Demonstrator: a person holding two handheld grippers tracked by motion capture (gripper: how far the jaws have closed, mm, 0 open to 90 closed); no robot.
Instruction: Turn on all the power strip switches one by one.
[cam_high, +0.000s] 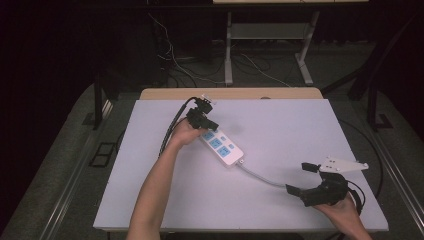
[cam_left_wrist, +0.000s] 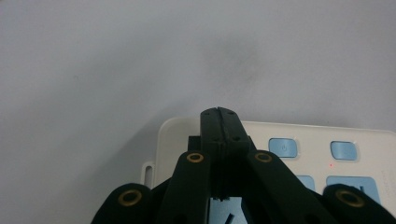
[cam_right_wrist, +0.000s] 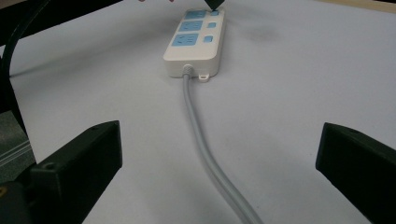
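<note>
A white power strip with blue sockets lies slanted on the white tabletop. Its grey cable trails toward the front right. My left gripper is shut with nothing between its jaws, and its tips hover over the strip's far end, close to a blue switch button. My right gripper stands wide open at the front right. The cable runs between its jaws toward the strip. The left gripper's tip rests at a button there.
A wooden table edge shows behind the white board. On the dark floor beyond lie loose cables, beside the legs of another table. The board's right half is bare.
</note>
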